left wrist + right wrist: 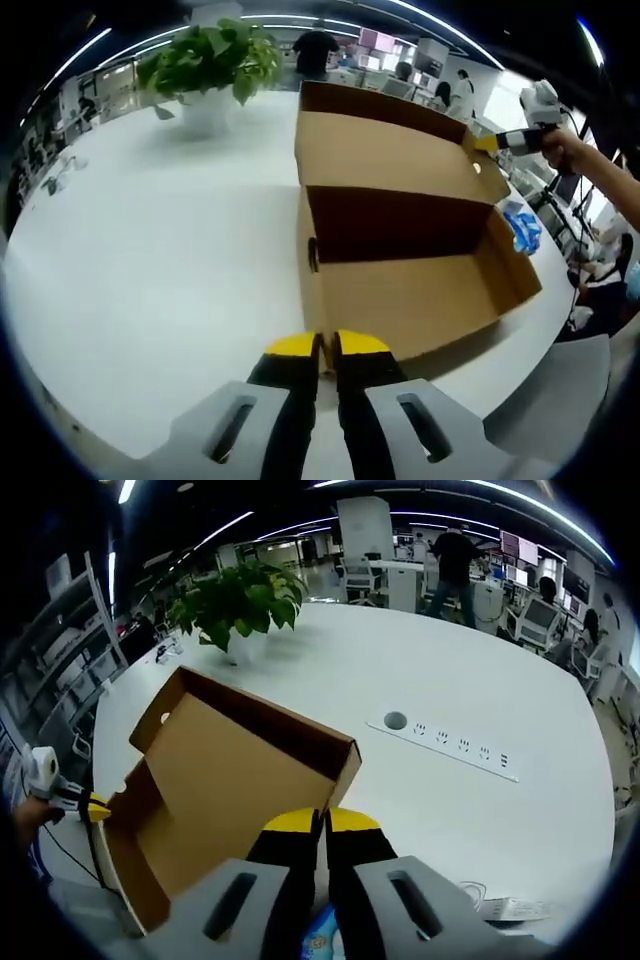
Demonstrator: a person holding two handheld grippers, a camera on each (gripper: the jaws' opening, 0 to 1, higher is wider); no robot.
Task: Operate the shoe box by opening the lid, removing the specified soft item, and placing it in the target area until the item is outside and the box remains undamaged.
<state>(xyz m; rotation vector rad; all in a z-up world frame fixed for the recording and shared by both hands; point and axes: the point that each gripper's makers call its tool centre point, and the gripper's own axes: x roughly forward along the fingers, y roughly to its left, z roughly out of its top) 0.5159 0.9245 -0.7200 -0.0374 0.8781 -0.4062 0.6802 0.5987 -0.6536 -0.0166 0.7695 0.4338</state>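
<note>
The brown cardboard shoe box [420, 300] lies open on the white table [150, 260], and its inside is bare. Its lid [390, 155] is folded back flat behind it. My left gripper [325, 347] is shut on the near corner of the box wall; it also enters from the left as the left gripper [97, 808]. My right gripper [322, 822] is shut on the lid's edge [340, 770]; it is also seen at the lid's far corner as the right gripper [487, 143]. A blue and white soft item [522, 228] lies on the table beside the box, and the same item [318, 942] sits under my right jaws.
A potted plant [205, 70] stands at the far end of the table. A socket strip [445, 742] is set into the tabletop. A grey chair [560, 400] sits by the table's edge. People stand at desks in the background.
</note>
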